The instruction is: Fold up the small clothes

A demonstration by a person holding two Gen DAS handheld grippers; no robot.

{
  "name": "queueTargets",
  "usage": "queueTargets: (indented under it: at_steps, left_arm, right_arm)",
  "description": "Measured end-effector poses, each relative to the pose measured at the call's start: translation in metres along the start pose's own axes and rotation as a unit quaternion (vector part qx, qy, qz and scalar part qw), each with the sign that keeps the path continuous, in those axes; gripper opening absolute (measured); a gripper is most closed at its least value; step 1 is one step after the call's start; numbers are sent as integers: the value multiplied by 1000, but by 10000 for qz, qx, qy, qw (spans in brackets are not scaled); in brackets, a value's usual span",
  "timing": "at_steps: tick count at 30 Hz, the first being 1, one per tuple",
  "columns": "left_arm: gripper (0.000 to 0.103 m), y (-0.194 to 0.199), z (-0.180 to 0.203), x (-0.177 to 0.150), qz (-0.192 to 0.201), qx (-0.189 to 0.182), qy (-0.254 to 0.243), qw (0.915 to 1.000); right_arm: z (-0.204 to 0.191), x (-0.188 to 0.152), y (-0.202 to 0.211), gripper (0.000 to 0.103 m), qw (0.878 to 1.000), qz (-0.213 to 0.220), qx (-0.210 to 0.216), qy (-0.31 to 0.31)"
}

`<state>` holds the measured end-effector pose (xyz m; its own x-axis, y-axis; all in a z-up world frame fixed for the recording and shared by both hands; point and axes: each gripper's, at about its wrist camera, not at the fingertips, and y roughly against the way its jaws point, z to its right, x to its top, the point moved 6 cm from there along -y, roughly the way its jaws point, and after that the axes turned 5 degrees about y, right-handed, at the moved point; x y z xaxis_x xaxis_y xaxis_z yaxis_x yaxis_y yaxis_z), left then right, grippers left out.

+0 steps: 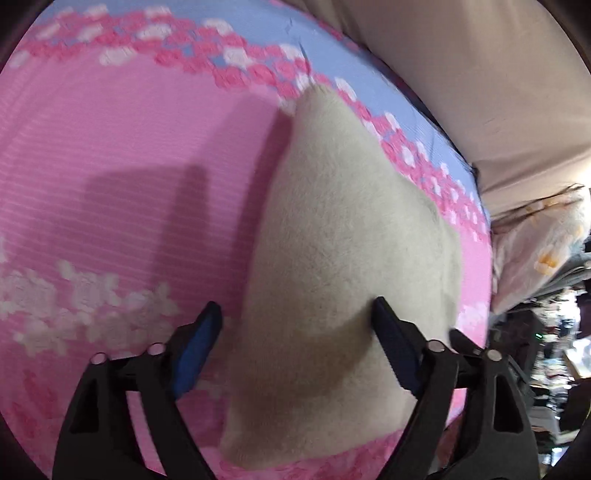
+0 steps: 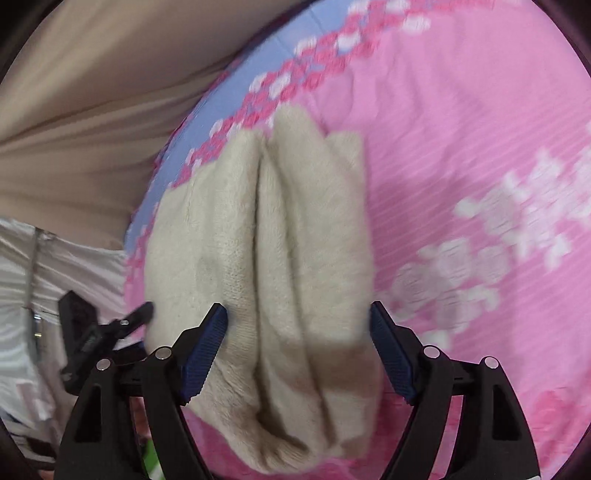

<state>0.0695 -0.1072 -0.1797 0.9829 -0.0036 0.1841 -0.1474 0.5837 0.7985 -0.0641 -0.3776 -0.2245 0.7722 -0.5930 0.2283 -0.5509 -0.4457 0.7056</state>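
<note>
Right tool (image 2: 297, 332) and left tool (image 1: 295, 328), both spread apart over folded cream knit garment (image 2: 266, 240) on pink bedsheet (image 2: 461, 129): press layers flat, edges aligned.

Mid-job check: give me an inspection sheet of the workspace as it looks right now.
Surface: pink bedspread with white flower print and a blue border band.
Job's things: one cream fleece garment, folded into layers, lying near the blue border.
Clutter: nothing seen on the bedspread; a pale bundle sits off its edge.
Grippers: left gripper open, jaws astride the garment; right gripper open, jaws astride the folds. The left gripper also shows at the garment's edge in the right wrist view.
Cables: nothing seen.
Surroundings: beige cloth beyond the bedspread; blurred dark jumble beside it.
</note>
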Motion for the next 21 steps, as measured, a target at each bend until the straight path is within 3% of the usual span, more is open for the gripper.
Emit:
queueTargets:
  at_steps: [1,3,5,8,12,14,16,17,20,21]
  left_arm:
    - [68,-4,1,-1,-52,-45,26,10000]
    - [56,-4,5,0,-28,-66,73,9999]
    - [44,3,8,0,-40,-152,98,9998]
    - [36,23,19,-5,-84,-454,101,9989]
    - [37,40,34,-30,-307,-800,63,9963]
    - [40,33,31,-46,-438,-784,109,9959]
    - [43,16,25,-58,-468,-458,83,9978]
    - [48,5,19,-64,-434,-126,64,9990]
    - [61,-2,22,-69,-21,125,-129,9998]
    - [69,-3,24,-67,80,189,-153,9997]
  right_arm:
    - [-5,1,-3,75,9999,-19,115,3]
    - [-14,3,-4,52,9997,-60,181,139]
    - [-22,8,4,39,9994,-52,257,222]
    - [-33,7,31,34,9988,98,372,307]
    - [-32,-12,70,34,9984,202,368,376]
    - [-19,-26,70,37,9987,88,90,488]
    - [3,-39,52,44,9983,-156,-314,476]
    - [12,-42,45,51,9981,-226,-421,399]
    - [23,-46,37,62,9999,-31,-124,-28]
    - [23,-45,35,62,9999,-3,-57,-99]
